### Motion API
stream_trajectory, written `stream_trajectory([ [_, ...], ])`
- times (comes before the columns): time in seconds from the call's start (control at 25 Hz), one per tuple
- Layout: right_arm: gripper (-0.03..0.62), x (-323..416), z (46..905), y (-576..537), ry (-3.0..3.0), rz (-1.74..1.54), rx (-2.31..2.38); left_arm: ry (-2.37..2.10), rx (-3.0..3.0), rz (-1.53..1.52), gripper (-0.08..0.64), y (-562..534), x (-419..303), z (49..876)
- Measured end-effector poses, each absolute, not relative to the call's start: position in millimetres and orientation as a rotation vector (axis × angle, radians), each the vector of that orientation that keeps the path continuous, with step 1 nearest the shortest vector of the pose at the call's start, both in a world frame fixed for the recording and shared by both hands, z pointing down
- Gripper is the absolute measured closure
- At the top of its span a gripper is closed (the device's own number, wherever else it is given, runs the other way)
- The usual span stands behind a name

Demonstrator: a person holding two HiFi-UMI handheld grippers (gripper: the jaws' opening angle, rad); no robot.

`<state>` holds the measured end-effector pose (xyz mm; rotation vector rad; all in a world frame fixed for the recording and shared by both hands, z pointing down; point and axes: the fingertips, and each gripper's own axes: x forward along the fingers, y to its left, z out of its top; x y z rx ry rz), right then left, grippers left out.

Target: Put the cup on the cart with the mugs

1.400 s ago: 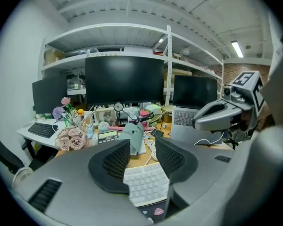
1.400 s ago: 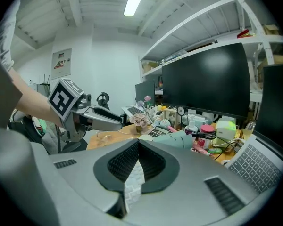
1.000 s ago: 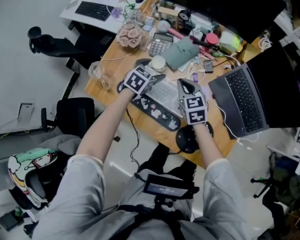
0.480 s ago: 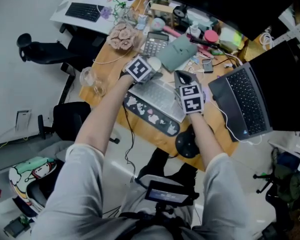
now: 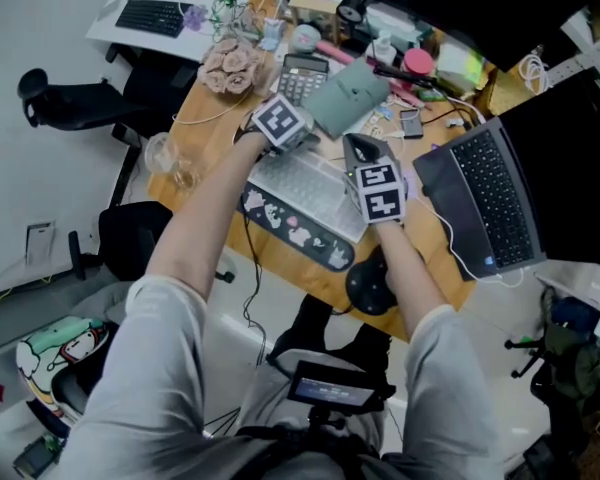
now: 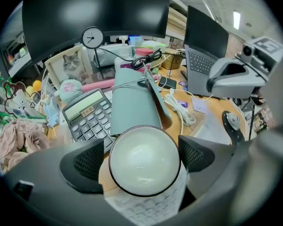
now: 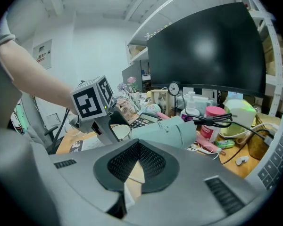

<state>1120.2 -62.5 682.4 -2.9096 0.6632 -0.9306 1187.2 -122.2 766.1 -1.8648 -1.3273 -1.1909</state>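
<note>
Cup (image 6: 144,166) sits on the table (image 5: 210,133) at the keyboard's (image 5: 305,183) far edge, between the jaws of the left tool (image 6: 141,155), which have just been opening wide to take it, while the right tool (image 7: 132,168) waits closed and empty.

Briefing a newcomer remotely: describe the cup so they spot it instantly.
On the wooden desk, below the big black monitor, find the calculator and the grey-green pouch. Just before them, at the white keyboard's far edge, stands the cup: round, white, dark-rimmed, empty.

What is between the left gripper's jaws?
The cup, as the left gripper view shows: it stands between the open jaws of the left gripper, which have just been opening.
</note>
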Motion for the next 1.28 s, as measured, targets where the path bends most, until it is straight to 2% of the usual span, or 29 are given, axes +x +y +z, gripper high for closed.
stream_trajectory([
  [0.36, 0.583, 1118.1, 683.9, -54.6, 0.647, -0.931, -2.904, -1.21, -1.776, -1.268, 0.086, -137.7, 1191.0, 782.5],
  [0.52, 0.583, 1117.9, 684.7, -52.8, 0.639, -0.934, -2.901, -1.278, -1.806, -1.247, 0.13, -122.8, 1192.4, 781.7],
  [0.92, 0.583, 1113.0, 687.7, -54.8, 0.658, -0.939, -2.9, -1.258, -1.804, -1.256, 0.133, -123.2, 1191.5, 782.5],
  [1.08, 0.583, 1111.7, 686.1, -53.4, 0.658, -0.934, -2.902, -1.21, -1.817, -1.376, 0.133, -138.2, 1184.9, 777.8],
  [1.28, 0.583, 1107.0, 677.5, -54.2, 0.671, -0.922, -2.903, -1.274, -1.908, -1.259, 0.133, -128.2, 1186.3, 750.3],
])
